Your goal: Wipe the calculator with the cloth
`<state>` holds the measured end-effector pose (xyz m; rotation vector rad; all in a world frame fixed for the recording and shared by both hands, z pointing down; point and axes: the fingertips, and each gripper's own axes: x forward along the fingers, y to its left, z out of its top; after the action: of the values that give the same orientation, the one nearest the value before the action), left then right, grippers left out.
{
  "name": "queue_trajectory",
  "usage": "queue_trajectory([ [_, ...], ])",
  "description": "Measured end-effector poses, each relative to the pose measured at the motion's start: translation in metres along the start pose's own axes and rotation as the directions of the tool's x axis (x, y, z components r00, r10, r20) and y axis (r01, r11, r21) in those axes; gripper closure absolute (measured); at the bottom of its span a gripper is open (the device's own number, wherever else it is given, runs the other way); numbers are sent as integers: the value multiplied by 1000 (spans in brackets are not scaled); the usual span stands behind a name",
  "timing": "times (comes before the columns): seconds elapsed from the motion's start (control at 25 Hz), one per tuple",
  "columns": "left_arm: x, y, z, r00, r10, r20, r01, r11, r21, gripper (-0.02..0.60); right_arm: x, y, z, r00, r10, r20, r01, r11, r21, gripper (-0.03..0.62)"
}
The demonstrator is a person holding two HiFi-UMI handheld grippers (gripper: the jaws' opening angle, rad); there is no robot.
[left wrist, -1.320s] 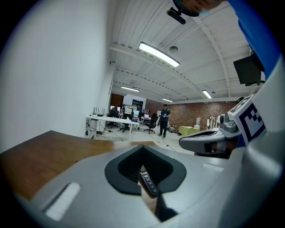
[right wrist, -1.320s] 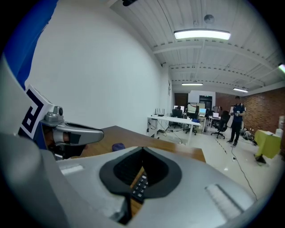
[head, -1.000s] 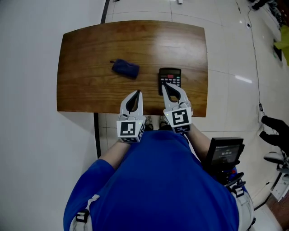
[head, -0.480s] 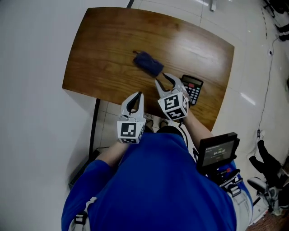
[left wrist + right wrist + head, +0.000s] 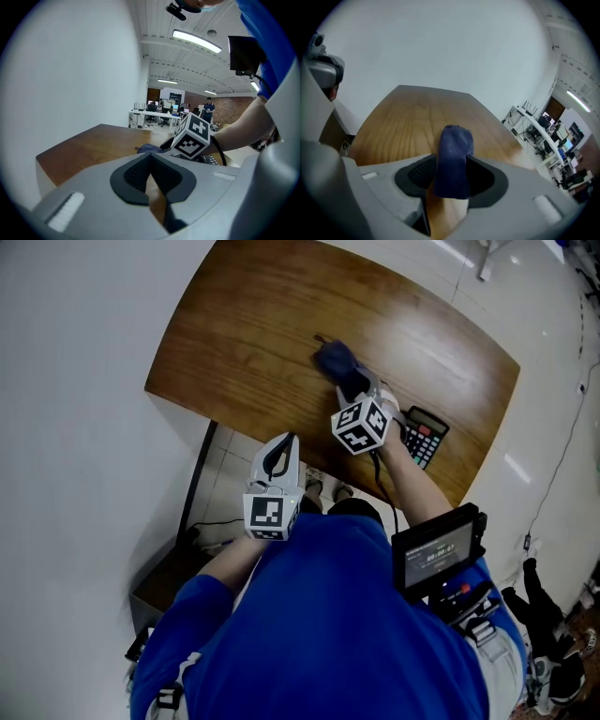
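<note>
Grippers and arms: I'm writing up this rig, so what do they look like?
The left gripper and right gripper have light grey bodies tapering to two jaws with black ribbed pads. Each carries a white cube with black square markers. A black cable trails from the right gripper. The person wears a blue short-sleeved top.

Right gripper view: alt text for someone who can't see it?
A dark blue cloth lies on a brown wooden table, between the jaws of the right gripper, which have just been opening wide. A plain white wall fills the background.
</note>
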<state>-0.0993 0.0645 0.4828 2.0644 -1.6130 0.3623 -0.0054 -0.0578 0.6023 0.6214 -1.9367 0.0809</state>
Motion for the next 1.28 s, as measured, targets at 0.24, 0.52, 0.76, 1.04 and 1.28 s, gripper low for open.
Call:
queue_trajectory([
  [0.24, 26, -20, -36, 1000, -18, 3, 18, 1000, -7, 575, 37, -19, -76, 990, -32, -138, 29, 999, -25, 405],
  [0.52, 67, -111, -32, 962, -273, 3, 273, 962, 13, 575, -35, -89, -185, 934, -163, -318, 220, 964, 152, 520],
  [0.76, 35, -52, -42, 987, -158, -5, 158, 987, -14, 575, -22, -34, -101, 983, -81, -166, 110, 978, 178, 531],
  [1.04, -75, 129, -50, 951, 308, 16, -306, 950, -67, 575, 12, 136, 137, 946, 266, 188, -265, 964, -30, 533],
  [1.28, -46, 66, -9, 975, 215, 53, -215, 977, -10, 575, -71, 79, 95, 943, 215, 254, -249, 962, 111, 533],
])
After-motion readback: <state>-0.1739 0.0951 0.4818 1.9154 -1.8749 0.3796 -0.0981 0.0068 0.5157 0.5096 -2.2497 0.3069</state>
